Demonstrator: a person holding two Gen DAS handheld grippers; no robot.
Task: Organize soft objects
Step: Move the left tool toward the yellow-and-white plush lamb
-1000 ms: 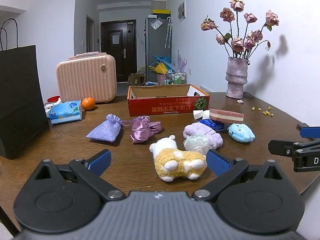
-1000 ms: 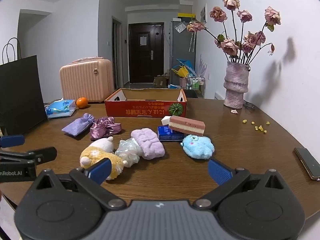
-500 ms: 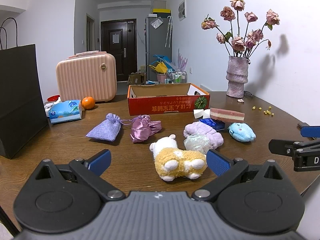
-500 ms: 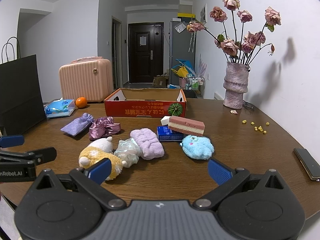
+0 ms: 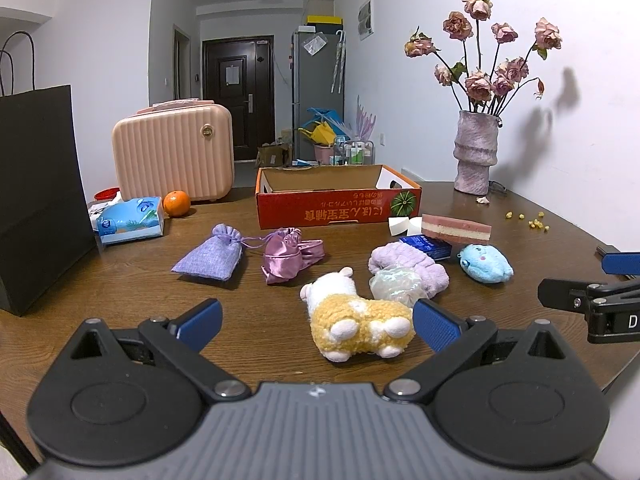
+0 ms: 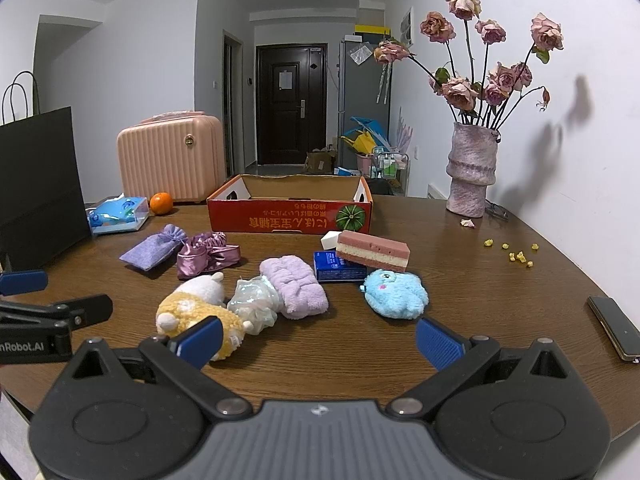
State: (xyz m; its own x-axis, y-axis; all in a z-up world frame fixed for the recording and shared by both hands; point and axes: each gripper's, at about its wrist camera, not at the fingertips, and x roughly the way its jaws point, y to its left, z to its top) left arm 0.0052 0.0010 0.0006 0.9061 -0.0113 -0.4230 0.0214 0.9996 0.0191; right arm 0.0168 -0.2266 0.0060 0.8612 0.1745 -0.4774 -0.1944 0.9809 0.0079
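Note:
Soft items lie across the brown table [image 5: 120,292]: a yellow and white plush [image 5: 356,316] [image 6: 196,308], a lilac rolled cloth [image 5: 412,264] [image 6: 294,286], a clear crinkled pouch [image 5: 394,284] [image 6: 254,300], a blue plush [image 5: 486,263] [image 6: 396,294], a lavender drawstring bag [image 5: 210,258] [image 6: 154,246] and a shiny purple bag [image 5: 288,254] [image 6: 204,256]. A pink layered sponge [image 5: 456,229] [image 6: 372,250] rests on a blue packet. An open red cardboard box [image 5: 340,210] [image 6: 290,214] stands behind them. My left gripper [image 5: 316,322] is open just before the yellow plush. My right gripper [image 6: 318,340] is open, holding nothing, short of the blue plush.
A black paper bag [image 5: 38,196], a pink suitcase [image 5: 174,156], a tissue pack [image 5: 130,220] and an orange [image 5: 176,203] sit at the left. A vase of dried roses [image 6: 472,168] stands at the back right. A phone [image 6: 614,328] lies near the right edge.
Both grippers have crept slightly forward over the table. Nothing on the table has moved, and both stay open.

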